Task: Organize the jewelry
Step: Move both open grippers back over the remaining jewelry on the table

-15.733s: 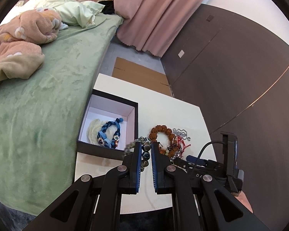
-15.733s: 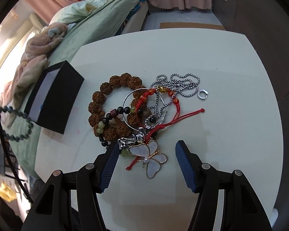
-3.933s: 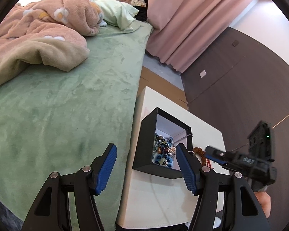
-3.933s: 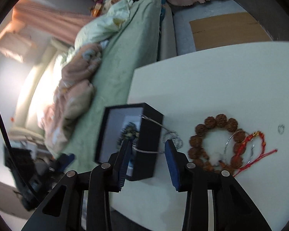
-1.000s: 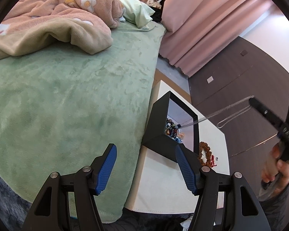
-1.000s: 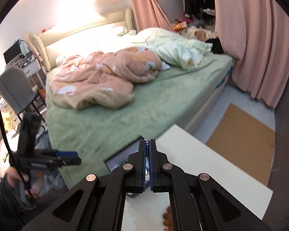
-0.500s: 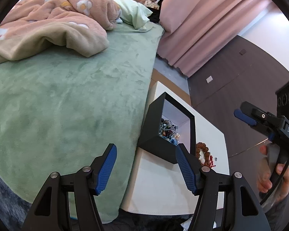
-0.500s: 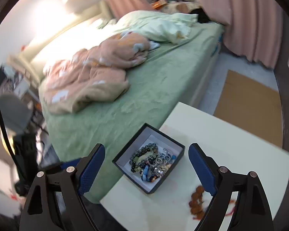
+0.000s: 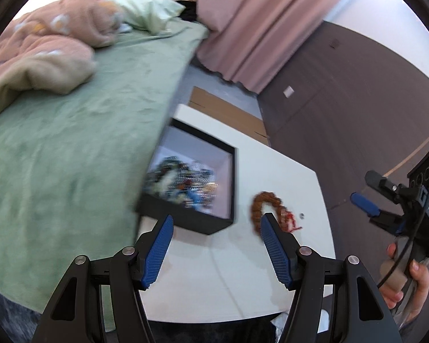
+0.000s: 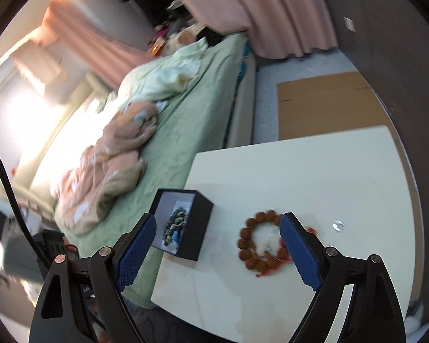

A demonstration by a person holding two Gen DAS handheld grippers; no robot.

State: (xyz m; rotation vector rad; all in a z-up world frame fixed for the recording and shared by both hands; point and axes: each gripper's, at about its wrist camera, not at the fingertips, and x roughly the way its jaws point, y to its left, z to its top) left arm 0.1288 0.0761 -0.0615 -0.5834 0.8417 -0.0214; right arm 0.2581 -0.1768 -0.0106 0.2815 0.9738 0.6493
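A black jewelry box [image 9: 200, 188] with a pale lining stands at the left edge of the white table [image 9: 243, 271]; it also shows in the right wrist view [image 10: 196, 234]. Several beaded pieces and a chain lie piled inside it [image 10: 177, 225]. A brown bead bracelet [image 10: 254, 245] with a red cord [image 9: 293, 224] and a thin silver bangle [image 10: 271, 237] lies on the table right of the box. A small silver ring [image 10: 338, 225] lies further right. My left gripper [image 9: 216, 245] is open and empty above the table's front. My right gripper [image 10: 218, 253] is open and empty, high above the table.
A green bed [image 9: 71, 143] with pink and beige blankets [image 9: 43, 54] borders the table's left side. Pink curtains [image 9: 243, 28], a dark wall [image 9: 343, 100] and a cardboard sheet [image 10: 323, 105] on the floor lie beyond the table.
The right gripper, shut on the silver chain one second ago, has opened and the chain now lies in the box. Both grippers have swung toward the table, and the views are blurred.
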